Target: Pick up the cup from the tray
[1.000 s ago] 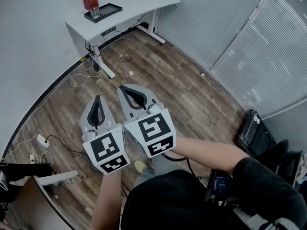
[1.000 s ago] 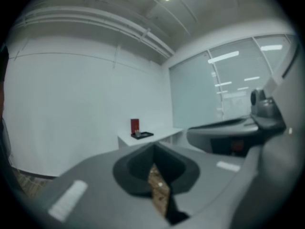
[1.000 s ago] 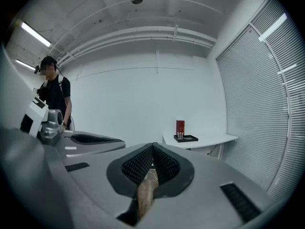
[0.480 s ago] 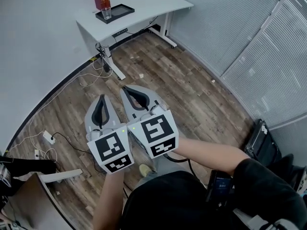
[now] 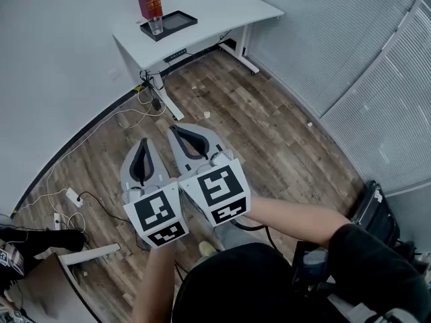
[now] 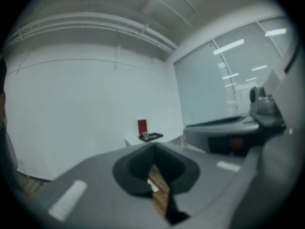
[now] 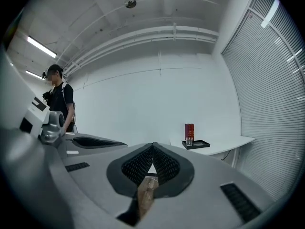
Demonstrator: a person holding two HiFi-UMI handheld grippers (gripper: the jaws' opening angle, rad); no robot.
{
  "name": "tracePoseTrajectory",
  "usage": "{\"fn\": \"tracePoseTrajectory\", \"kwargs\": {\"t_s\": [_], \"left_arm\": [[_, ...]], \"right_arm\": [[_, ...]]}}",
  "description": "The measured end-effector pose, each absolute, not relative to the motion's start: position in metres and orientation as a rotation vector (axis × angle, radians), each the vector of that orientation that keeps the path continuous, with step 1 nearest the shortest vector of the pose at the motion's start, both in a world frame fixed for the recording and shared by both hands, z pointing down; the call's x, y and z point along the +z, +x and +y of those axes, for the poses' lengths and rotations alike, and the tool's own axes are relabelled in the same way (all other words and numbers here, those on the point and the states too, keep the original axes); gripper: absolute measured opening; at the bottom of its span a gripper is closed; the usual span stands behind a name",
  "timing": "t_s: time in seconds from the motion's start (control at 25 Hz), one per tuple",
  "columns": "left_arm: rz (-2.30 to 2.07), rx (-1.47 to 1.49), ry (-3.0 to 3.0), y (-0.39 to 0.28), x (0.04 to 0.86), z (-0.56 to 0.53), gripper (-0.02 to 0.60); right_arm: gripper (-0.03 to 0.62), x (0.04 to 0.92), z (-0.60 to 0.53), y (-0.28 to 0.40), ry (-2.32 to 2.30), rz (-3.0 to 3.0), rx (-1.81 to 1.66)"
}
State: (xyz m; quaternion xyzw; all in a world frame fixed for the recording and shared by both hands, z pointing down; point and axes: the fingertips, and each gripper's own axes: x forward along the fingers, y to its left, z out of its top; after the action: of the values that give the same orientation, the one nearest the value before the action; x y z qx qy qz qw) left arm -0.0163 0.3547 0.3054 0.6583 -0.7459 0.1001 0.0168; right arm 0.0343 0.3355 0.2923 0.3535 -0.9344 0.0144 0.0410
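A clear glass cup (image 5: 156, 25) stands at the left end of a black tray (image 5: 170, 24) on a white desk (image 5: 222, 11), far ahead of me across the room. Behind the cup is a red box (image 5: 149, 1). Both grippers are held side by side at waist height above the wooden floor, far from the desk. My left gripper (image 5: 142, 142) is shut and empty. My right gripper (image 5: 175, 128) is shut and empty too. The right gripper view shows the cup (image 7: 189, 140), small, on the tray (image 7: 197, 144) beyond the closed gripper (image 7: 153, 145). The left gripper (image 6: 153, 145) points toward the tray (image 6: 151, 137).
Cables and a power strip (image 5: 73, 197) lie on the floor by the left wall. Blinds (image 5: 363, 52) cover the right wall. A black case (image 5: 376, 210) sits at the right. A person (image 7: 59, 101) stands at the left in the right gripper view.
The desk with the tray has shifted right and slightly down in the head view. Both grippers stay shut, side by side, drifting slightly lower in the frame.
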Motion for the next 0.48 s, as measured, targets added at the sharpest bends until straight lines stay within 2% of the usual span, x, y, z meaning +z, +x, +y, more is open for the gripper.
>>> {"fn": "tracePoseTrajectory", "kwargs": {"t_s": [0.48], "left_arm": [[-2.355,0.32,2.018,0.002,0.306,0.281,0.001]], "right_arm": [[0.006,0.294,0.26,0.053,1.051,-2.897,0.071]]}}
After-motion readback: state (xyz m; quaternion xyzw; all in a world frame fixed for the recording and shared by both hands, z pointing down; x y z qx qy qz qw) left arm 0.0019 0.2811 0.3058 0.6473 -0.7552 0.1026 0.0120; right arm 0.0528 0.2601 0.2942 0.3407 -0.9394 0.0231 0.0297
